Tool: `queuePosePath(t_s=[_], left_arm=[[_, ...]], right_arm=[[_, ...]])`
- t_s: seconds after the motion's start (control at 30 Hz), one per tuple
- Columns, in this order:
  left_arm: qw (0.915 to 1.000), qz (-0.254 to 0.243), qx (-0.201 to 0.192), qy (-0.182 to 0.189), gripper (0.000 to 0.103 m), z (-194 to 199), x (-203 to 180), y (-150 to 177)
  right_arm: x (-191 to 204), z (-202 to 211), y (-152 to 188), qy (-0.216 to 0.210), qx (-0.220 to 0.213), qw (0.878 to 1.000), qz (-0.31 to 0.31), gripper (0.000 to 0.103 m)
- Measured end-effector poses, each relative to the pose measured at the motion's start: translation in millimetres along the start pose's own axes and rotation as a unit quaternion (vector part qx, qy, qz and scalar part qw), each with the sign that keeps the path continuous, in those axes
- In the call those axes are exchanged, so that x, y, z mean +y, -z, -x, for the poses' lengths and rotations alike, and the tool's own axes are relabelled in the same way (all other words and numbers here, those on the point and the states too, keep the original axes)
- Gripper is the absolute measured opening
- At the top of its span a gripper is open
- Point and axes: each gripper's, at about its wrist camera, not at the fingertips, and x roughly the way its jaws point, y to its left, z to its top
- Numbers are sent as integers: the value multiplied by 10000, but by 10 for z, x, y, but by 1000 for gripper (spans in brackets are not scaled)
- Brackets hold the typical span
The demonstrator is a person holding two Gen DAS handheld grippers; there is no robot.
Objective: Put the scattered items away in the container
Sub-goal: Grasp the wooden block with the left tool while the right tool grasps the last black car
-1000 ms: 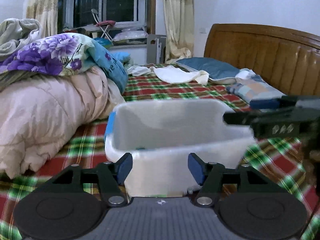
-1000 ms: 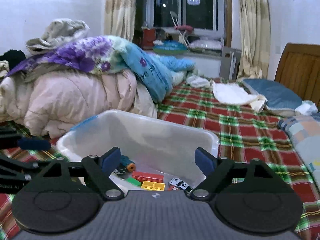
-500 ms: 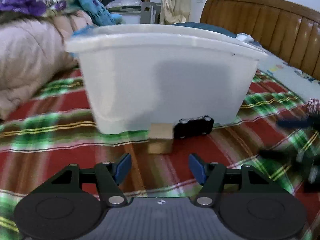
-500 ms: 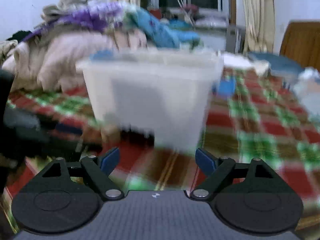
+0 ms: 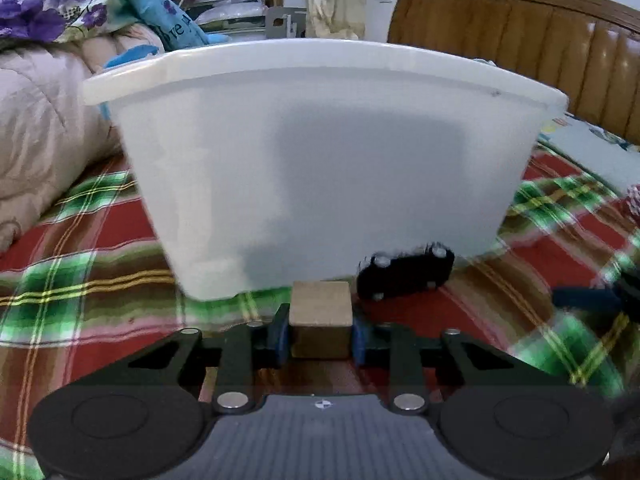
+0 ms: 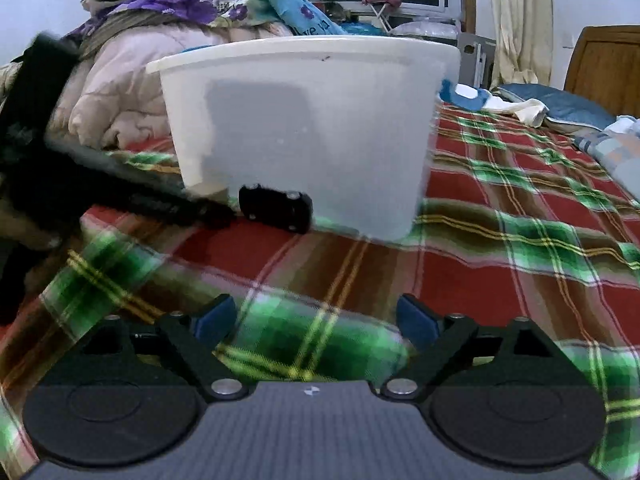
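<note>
A white plastic tub (image 5: 320, 152) stands on the plaid bedspread; it also shows in the right wrist view (image 6: 312, 128). My left gripper (image 5: 320, 340) is shut on a wooden block (image 5: 320, 314) that rests on the bed just in front of the tub. A black toy car (image 5: 406, 274) lies on its side to the right of the block, against the tub's base; it also shows in the right wrist view (image 6: 276, 208). My right gripper (image 6: 316, 326) is open and empty, low over the bedspread, a short way before the car. The tub's inside is hidden.
A pile of quilts and blankets (image 5: 48, 92) lies left of the tub. The wooden headboard (image 5: 520, 28) and pillows (image 6: 560, 106) are at the right and back. The left gripper's black body (image 6: 60, 184) fills the left side of the right wrist view.
Both grippers dropped from above the tub down to the bedspread in front of it. My left gripper moved forward to the wooden block and shut on it. The right stayed open.
</note>
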Motion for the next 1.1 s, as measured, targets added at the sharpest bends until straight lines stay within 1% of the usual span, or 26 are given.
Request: queuePosePath(t_s=[0.07, 0.2, 0.3, 0.37, 0.4, 0.43, 0.47, 0.5, 0.53, 0.63, 0.7, 0.73, 0.77, 0.83, 0.87, 0.9, 0.93, 0.97, 1.0, 1.03, 1.07, 1.1], left_arm=[[9999, -64, 38, 71, 33, 95, 43, 66], [9999, -67, 75, 92, 33, 246, 146, 159], [9999, -72, 76, 76, 33, 291, 204, 196], [9999, -57, 66, 88, 33, 279, 244, 168], [9999, -49, 60, 85, 33, 283, 257, 169], [9999, -32, 55, 80, 33, 283, 269, 153], [10000, -14, 48, 70, 33, 294, 288, 159], [10000, -3, 44, 58, 33, 293, 324, 155], [10000, -2, 41, 38, 34, 293, 336, 158], [10000, 5, 23, -30, 34, 298, 353, 157], [9999, 42, 4, -100, 34, 292, 367, 149], [9999, 89, 14, -110, 34, 279, 378, 147], [9998, 140, 25, -101, 34, 273, 387, 145], [9998, 147, 26, -105, 34, 275, 385, 153], [9999, 112, 23, -110, 34, 275, 379, 159], [9999, 97, 21, -108, 34, 274, 379, 162], [9999, 113, 24, -101, 34, 273, 383, 160], [9998, 145, 30, -92, 34, 273, 390, 159], [9998, 171, 35, -88, 34, 272, 398, 157], [9998, 175, 41, -93, 34, 271, 400, 155], [9998, 165, 48, -101, 34, 267, 398, 153], [9998, 154, 54, -106, 34, 265, 390, 148]], right_arm=[[59, -91, -62, 31, -75, 9999, -85, 90], [210, -352, -187, 167, -200, 9994, -218, 90], [302, -533, -309, 210, -211, 9993, -225, 86], [328, -610, -366, 133, -191, 9996, -173, 83], [335, -629, -377, 74, -162, 9997, -140, 79], [343, -630, -379, -19, -136, 9999, -81, 68], [351, -614, -372, -160, -101, 9998, -13, 59], [362, -581, -353, -325, -47, 9994, 57, 58], [386, -536, -321, -446, -14, 9989, 134, 60], [468, -406, -236, -562, -40, 9976, 402, 59], [484, -385, -241, -461, -123, 9977, 491, 60], [478, -399, -259, -346, -166, 9981, 488, 60], [460, -427, -284, -217, -174, 9987, 428, 60], [412, -507, -342, -116, -162, 9995, 258, 60], [385, -552, -373, -153, -145, 9995, 227, 61], [367, -596, -403, -289, -104, 9992, 256, 62], [358, -630, -426, -512, -39, 9983, 293, 61], [360, -647, -442, -740, 14, 9966, 354, 55], [376, -644, -458, -860, 39, 9951, 488, 49], [403, -633, -469, -902, 56, 9938, 640, 38], [433, -622, -480, -930, 81, 9927, 760, 33], [457, -606, -487, -927, 102, 9921, 834, 33]])
